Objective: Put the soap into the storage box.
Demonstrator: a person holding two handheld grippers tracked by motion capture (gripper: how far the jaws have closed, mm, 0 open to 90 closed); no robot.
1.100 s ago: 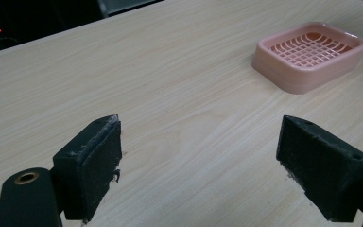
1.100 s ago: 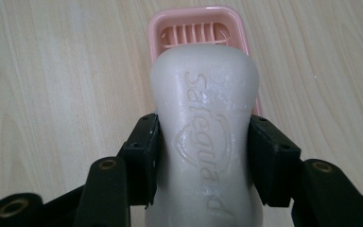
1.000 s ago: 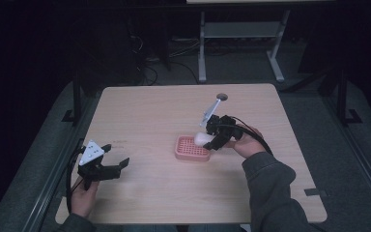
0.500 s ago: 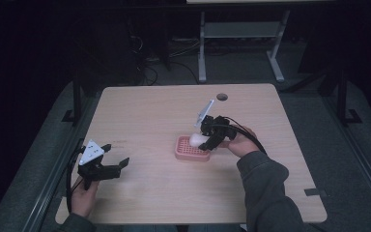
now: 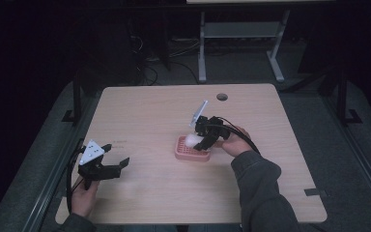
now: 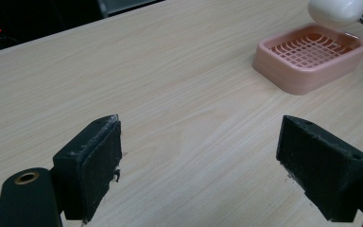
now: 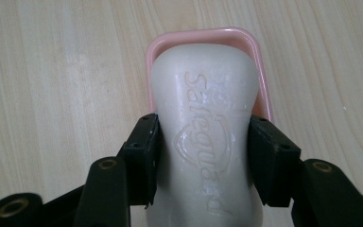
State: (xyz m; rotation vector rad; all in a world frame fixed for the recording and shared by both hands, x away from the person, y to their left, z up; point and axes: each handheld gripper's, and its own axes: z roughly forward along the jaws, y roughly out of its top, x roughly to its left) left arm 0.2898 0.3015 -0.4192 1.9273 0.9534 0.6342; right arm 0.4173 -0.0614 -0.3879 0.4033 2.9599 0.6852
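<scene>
Left gripper (image 5: 110, 166) sat low near the light wooden table's (image 5: 145, 116) front-left edge w/ jaws spread wide, nothing between them. Right gripper (image 7: 203, 142) pinched the white embossed soap bar (image 7: 203, 109), held just above the pink plastic grid soap dish (image 5: 192, 153) mid-table.

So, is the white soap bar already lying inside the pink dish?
No, the soap bar is held above the pink dish with a gap under it, clamped between the fingers of the right gripper.
</scene>
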